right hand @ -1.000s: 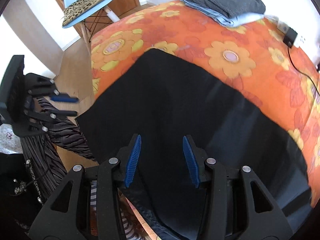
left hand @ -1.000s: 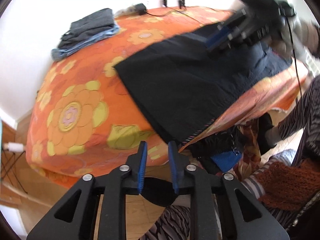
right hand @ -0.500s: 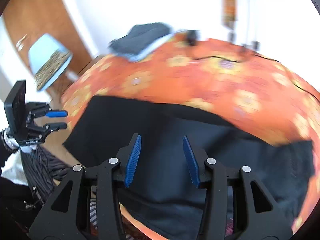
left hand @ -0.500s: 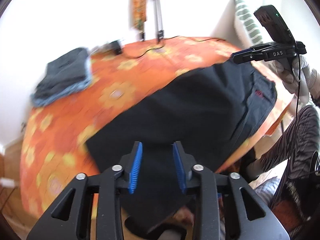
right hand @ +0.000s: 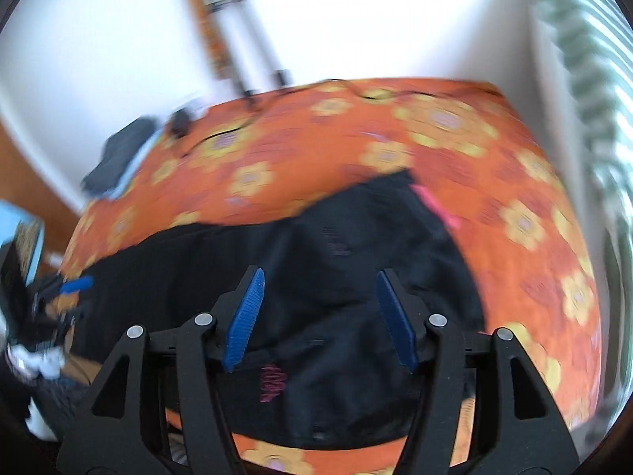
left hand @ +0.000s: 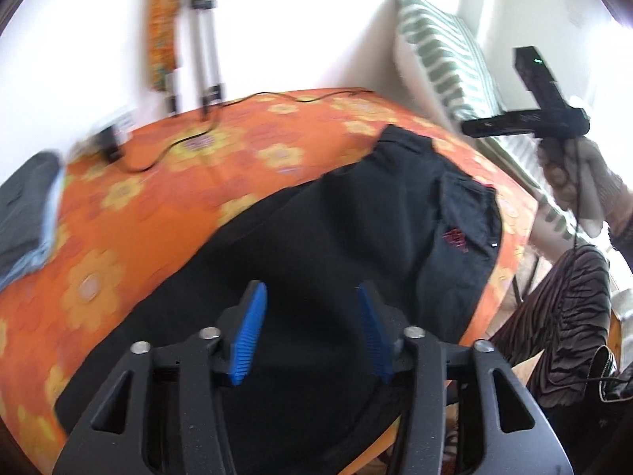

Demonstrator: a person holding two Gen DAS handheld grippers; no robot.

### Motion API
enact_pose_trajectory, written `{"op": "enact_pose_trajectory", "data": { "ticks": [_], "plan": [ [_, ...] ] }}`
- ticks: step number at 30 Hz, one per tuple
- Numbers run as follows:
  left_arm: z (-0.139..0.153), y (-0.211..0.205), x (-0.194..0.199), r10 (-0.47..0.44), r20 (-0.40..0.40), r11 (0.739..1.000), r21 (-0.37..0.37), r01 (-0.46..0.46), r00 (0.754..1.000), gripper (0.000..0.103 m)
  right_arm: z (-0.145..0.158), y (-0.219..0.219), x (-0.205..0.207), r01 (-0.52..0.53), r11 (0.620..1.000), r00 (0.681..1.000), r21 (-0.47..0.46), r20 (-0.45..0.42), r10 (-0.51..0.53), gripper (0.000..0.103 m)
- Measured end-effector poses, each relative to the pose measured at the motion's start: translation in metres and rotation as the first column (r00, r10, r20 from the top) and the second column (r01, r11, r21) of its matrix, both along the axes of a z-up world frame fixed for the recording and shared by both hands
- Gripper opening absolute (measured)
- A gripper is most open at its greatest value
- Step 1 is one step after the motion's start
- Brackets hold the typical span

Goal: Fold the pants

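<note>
The black pants (left hand: 336, 237) lie spread across the lower middle of the orange bed (left hand: 166, 206), folding seemingly barely begun, while the left gripper (left hand: 310, 332) and right gripper (right hand: 318, 316), jaws just widened, hover empty above them.

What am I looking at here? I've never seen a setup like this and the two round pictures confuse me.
No robot arm here: a person holds a two-fingered black tool with blue pads in each hand, and each tool carries a wide-angle camera looking along its fingers. One picture comes from the left tool, the other from the right tool. In the left picture the right tool also shows, gripped in the person's hand. Both look down on a bed with an orange flowered cover. On it lie black pants with a small pink logo, and at the far corner a stack of folded dark and blue clothes. Both tools' jaws have just been opening; nothing is between them, and neither holds anything.
</note>
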State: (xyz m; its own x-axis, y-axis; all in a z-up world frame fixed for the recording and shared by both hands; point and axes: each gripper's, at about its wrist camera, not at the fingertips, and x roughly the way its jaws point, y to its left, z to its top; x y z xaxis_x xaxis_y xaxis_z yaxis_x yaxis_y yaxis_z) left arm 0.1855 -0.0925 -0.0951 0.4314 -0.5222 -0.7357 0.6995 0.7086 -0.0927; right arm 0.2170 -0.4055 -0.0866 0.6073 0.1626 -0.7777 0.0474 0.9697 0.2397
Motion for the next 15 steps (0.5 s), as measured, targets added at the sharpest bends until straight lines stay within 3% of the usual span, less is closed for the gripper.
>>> {"op": "enact_pose_trajectory", "data": {
  "ticks": [7, 11, 15],
  "plan": [
    [-0.009, -0.072, -0.006, -0.18, -0.03, 0.983, 0.026, 0.18, 0.983, 0.054, -0.044, -0.078, 0.015, 0.242, 0.953, 0.969, 0.183, -0.099, -0.228, 0.062],
    [-0.026, -0.102, -0.009, -0.244, -0.075, 0.967, 0.051, 0.248, 0.967, 0.055, -0.068, -0.09, 0.025, 0.275, 0.918, 0.96, 0.284, -0.136, -0.245, 0.062],
    [-0.038, -0.114, -0.006, -0.254, -0.106, 0.963, 0.061, 0.261, 0.961, 0.056, -0.08, -0.086, 0.037, 0.266, 0.901, 0.962, 0.342, -0.146, -0.229, 0.062]
  ]
}}
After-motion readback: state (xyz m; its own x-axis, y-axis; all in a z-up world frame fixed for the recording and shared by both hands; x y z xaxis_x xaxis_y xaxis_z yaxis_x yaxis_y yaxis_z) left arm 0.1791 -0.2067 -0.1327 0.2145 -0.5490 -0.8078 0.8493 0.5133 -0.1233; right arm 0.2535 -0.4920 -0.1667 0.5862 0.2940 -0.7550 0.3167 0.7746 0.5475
